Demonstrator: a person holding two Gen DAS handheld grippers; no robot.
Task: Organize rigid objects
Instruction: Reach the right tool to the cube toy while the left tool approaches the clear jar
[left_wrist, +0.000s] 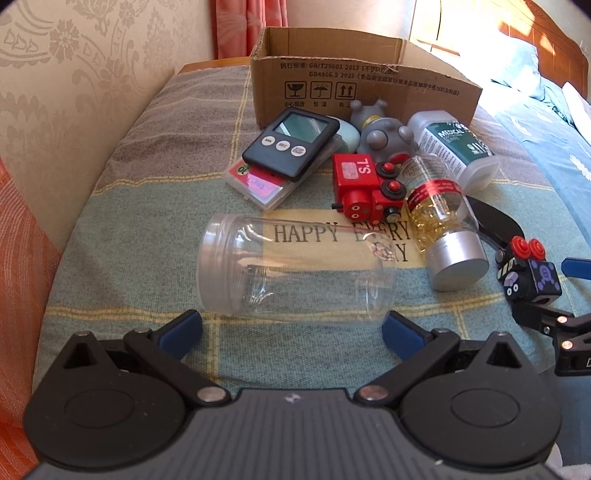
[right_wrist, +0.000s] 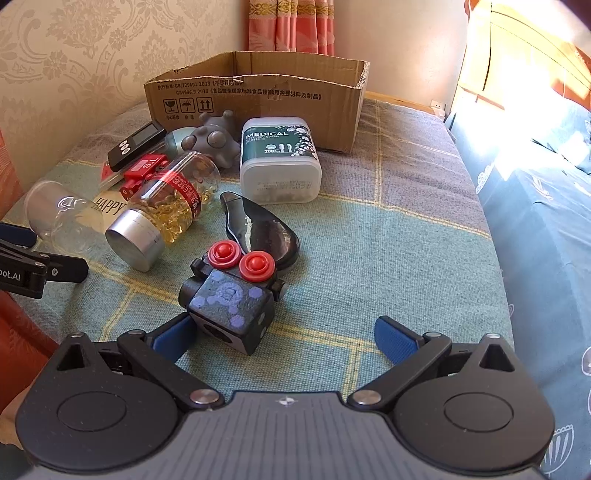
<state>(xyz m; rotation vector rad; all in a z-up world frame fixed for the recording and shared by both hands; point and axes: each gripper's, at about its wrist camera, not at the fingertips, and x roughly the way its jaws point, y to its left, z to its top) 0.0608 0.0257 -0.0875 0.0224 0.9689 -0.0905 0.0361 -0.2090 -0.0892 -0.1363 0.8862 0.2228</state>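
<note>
Both claws gape: left claw (left_wrist: 291, 326) behind the clear jar (left_wrist: 295, 269), right claw (right_wrist: 286, 334) beside the black toy (right_wrist: 231, 306).

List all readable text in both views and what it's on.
"HAPPY EVERY DAY": cloth, partly behind the clear jar.
"MEDICAL COTTON SWAB", "200": swab box; its other print is too small.
"GB/T29601 2013", "GB4806.9 2023", plus three handling signs: carton; the Chinese print is blurred.
"TS", seen upside down: red train.
"10": card case.
Timer buttons and capsule bottle band: unreadable.
</note>
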